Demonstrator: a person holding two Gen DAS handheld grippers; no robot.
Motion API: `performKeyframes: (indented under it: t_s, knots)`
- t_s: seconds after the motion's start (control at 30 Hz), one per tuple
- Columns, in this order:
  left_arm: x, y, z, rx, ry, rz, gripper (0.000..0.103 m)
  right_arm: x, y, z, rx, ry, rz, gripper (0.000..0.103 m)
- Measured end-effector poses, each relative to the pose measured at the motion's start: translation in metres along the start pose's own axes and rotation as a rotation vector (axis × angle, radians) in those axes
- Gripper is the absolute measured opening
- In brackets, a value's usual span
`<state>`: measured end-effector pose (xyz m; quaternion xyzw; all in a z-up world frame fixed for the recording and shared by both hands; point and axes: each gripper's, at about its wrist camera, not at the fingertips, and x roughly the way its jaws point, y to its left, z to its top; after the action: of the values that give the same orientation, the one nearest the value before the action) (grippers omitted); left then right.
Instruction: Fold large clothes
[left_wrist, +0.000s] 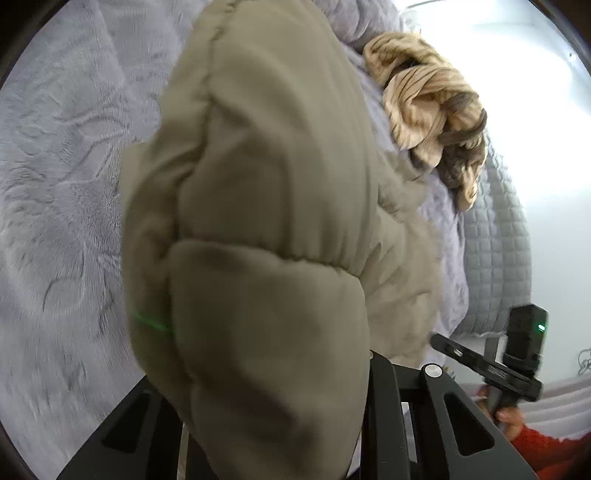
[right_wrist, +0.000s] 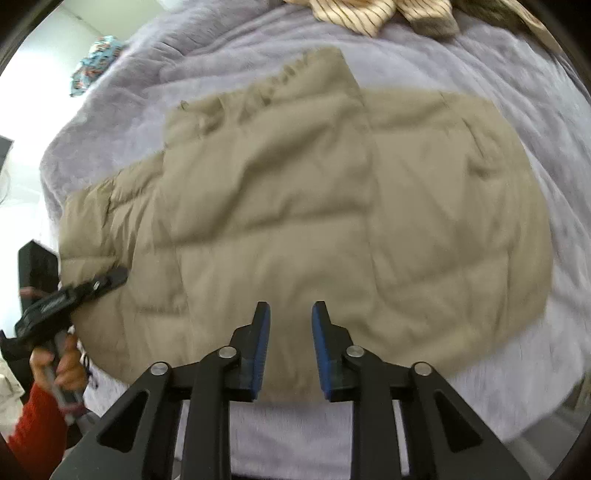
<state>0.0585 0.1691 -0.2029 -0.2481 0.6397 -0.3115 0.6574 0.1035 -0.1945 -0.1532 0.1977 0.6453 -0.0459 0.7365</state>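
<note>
L gripper (right_wrist: 110, 277) was clamped on puffer jacket (right_wrist: 314, 206) sleeve at 9 o'clock; R gripper (right_wrist: 290, 321) hung over the hem w/ jaws apart, empty. Jacket lay on bed (right_wrist: 554, 110).

- Puffy jacket (right_wrist: 295, 206): plain tan.
- Bed blanket (right_wrist: 517, 74): soft light purple-grey.
- Cloth at twelve o'clock (right_wrist: 354, 14): cream with thin dark stripes.
- Tongs (right_wrist: 290, 347): black with blue pads.
- Sleeve (right_wrist: 37, 424): red.

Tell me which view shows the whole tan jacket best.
The right wrist view: the jacket lies spread on the lavender blanket with nearly its full outline visible. The left wrist view shows only one puffy quilted part of it, close up and filling the frame, bunched between the left tool's fingers.
</note>
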Motion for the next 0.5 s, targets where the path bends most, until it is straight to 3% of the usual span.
performKeyframes:
  t_s: [0.3, 0.5]
  knots:
    - [-0.038, -0.104, -0.016, 0.084, -0.064, 0.040, 0.027, 0.053, -0.016, 0.052, 0.051, -0.047, 0.151, 0.019]
    - [-0.015, -0.202, -0.027, 0.188, -0.048, 0.105, 0.027, 0.085, -0.014, 0.083, 0.078, -0.019, 0.277, 0.018]
